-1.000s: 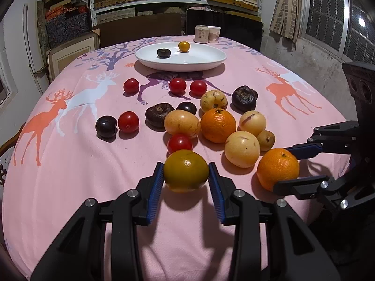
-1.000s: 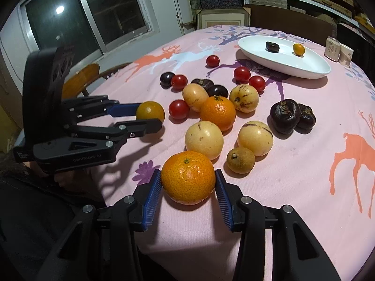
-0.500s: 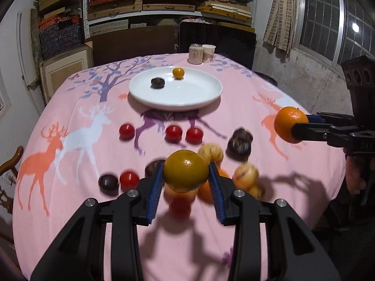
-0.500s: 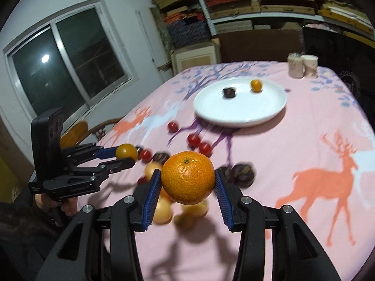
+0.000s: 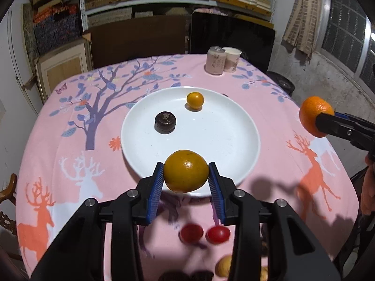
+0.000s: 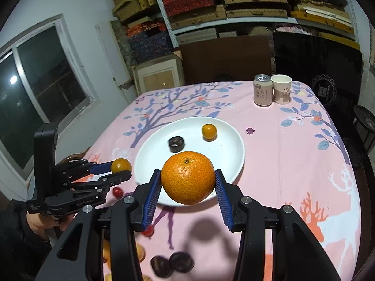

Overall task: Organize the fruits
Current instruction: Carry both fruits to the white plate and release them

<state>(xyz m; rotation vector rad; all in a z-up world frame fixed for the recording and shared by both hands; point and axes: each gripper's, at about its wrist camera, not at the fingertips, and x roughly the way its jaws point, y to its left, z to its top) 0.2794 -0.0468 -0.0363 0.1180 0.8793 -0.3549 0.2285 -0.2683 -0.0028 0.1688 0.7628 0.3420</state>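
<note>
A yellow-green citrus (image 5: 185, 171), clamped between the left gripper (image 5: 186, 185)'s blue pads, hangs above the six o'clock rim of the white plate (image 5: 239, 145). The right gripper (image 6: 188, 192), jaws pinched on an orange (image 6: 187, 177), approaches from three o'clock. On the plate, a dark fruit (image 5: 165, 122) sits at ten o'clock and a small kumquat (image 5: 195, 100) at twelve. A can (image 6: 263, 90) and paper cup (image 6: 281, 89) stand beyond. Released from this height, either round fruit would likely roll, strike those on the plate, or escape over the shallow rim.
</note>
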